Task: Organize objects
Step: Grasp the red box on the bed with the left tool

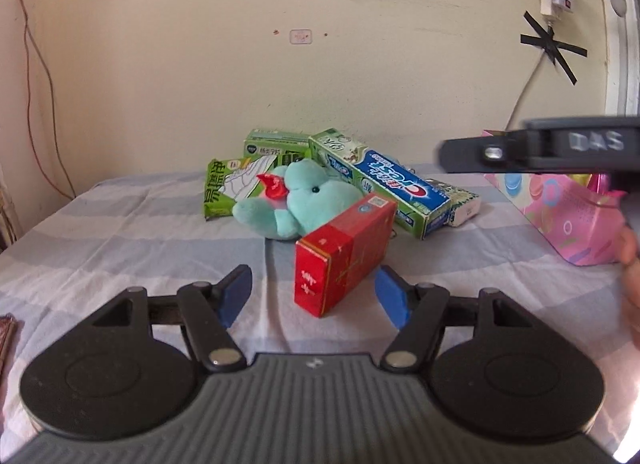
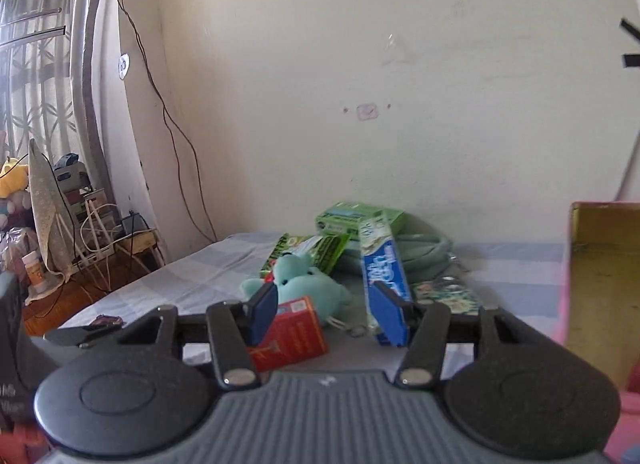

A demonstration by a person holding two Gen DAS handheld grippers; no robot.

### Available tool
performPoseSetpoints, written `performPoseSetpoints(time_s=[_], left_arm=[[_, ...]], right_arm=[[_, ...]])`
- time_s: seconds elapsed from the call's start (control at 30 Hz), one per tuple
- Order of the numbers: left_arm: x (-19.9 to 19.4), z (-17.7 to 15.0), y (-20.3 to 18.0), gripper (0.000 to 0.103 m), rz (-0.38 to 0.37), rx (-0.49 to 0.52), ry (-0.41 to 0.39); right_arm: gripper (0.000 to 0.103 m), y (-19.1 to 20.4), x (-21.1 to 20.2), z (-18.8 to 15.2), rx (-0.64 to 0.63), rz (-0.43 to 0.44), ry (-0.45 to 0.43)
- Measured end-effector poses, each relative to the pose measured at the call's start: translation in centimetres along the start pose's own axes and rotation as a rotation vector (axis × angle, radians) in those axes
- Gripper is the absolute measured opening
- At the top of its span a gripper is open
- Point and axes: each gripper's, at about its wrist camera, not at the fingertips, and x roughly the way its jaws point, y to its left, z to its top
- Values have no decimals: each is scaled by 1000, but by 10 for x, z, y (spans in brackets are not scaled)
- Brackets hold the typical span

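Observation:
A red box (image 1: 340,256) lies on the striped bedsheet (image 1: 120,232), leaning against a teal plush toy (image 1: 304,196). Behind them lie a Crest toothpaste box (image 1: 384,180), a green packet (image 1: 228,188) and a green box (image 1: 276,144). My left gripper (image 1: 314,296) is open, its blue pads on either side of the red box's near end, not touching. My right gripper (image 2: 326,314) is open and empty, above the red box (image 2: 292,334) and the plush (image 2: 304,280). Its body crosses the left wrist view (image 1: 540,148).
An open pink gift bag (image 1: 560,208) stands at the right, its yellow inside showing in the right wrist view (image 2: 600,284). The wall (image 1: 320,64) is close behind the pile. Cluttered furniture with cables (image 2: 100,240) stands left of the bed.

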Motion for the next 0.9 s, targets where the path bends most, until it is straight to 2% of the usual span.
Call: performPoseSetpoints(time_s=[0.07,0.13,0.17,0.2,0.27,0.4,0.5,0.53,0.6,0.67,0.7,0.73,0.8,0.83,0.9], left_arm=[[14,3,1,64,-9,7,23],[24,5,10,47,-50,-35,56],[24,4,15,45,-80,-60,57],[21,3,17,44,-108,-68,41],[7,-2,9,45,-164,-8,6],[-25,-16,-14,56,-319,129,5],[-53,-23,-11,85,-404,100,-8],[-59,-23,-6,86,-416,65,-13],[-60,-20,10,86,-437,-47,20],[-44,-13,28,85,-460,-213,98],[-35,-10,34,81,-468,-279,137],[-27,-9,37,71,-470,-329,171],[-14,-7,36,65,-469,-390,223],[-9,-7,35,65,-472,-402,235],[1,-5,30,63,-457,-397,266]], right_arm=[[53,3,35,5,44,13,44],[49,-1,66,6,103,36,106],[38,-4,77,4,132,53,137],[33,-6,84,3,147,68,162],[32,-8,78,-2,153,93,171],[34,-11,32,-21,99,68,199],[35,-19,-9,-43,107,51,220],[36,-19,-21,-48,103,42,212],[43,-21,-37,-52,101,25,180],[55,-20,-42,-50,83,10,154],[57,-20,-41,-50,71,11,156],[60,-19,-38,-50,63,23,173],[74,-12,-28,-51,21,65,233],[85,-6,-27,-54,-22,62,251],[88,9,-23,-59,-112,37,274]])
